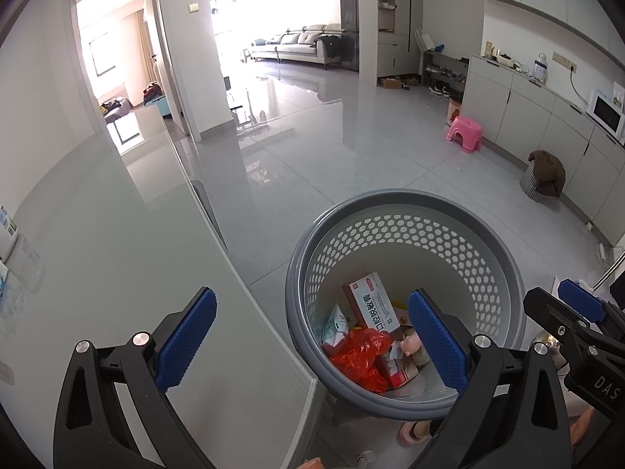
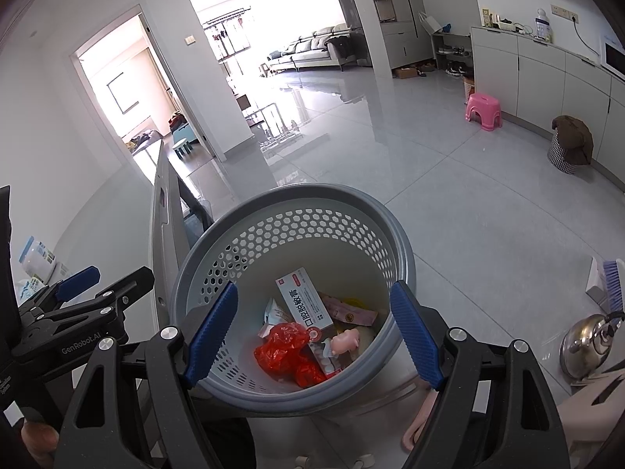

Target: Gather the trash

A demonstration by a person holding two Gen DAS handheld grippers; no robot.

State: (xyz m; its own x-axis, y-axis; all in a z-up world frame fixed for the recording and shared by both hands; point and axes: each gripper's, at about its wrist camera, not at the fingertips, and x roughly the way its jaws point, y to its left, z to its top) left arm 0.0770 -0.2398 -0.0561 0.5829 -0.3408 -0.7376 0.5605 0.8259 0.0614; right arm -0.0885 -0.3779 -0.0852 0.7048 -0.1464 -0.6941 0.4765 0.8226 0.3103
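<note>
A grey perforated trash basket [image 1: 406, 203] [image 2: 297, 195] stands on the floor beside the table edge. Inside lie a white and red toothpaste box [image 1: 373, 303] [image 2: 302, 299], a crumpled red plastic bag [image 1: 361, 355] [image 2: 283, 348], a small pink doll [image 2: 345, 342] and other wrappers. My left gripper [image 1: 312, 346] is open and empty, one finger over the table, the other over the basket. My right gripper [image 2: 312, 336] is open and empty above the basket mouth. Each gripper shows at the edge of the other's view.
A grey table [image 1: 117, 273] lies at the left, with white packets [image 2: 37, 260] on it. A pink stool [image 1: 465, 133], a checked bin with brown cloth [image 1: 543, 176], a steel kettle [image 2: 590, 344], a brush [image 2: 613, 281] and cabinets [image 1: 547, 117] are to the right.
</note>
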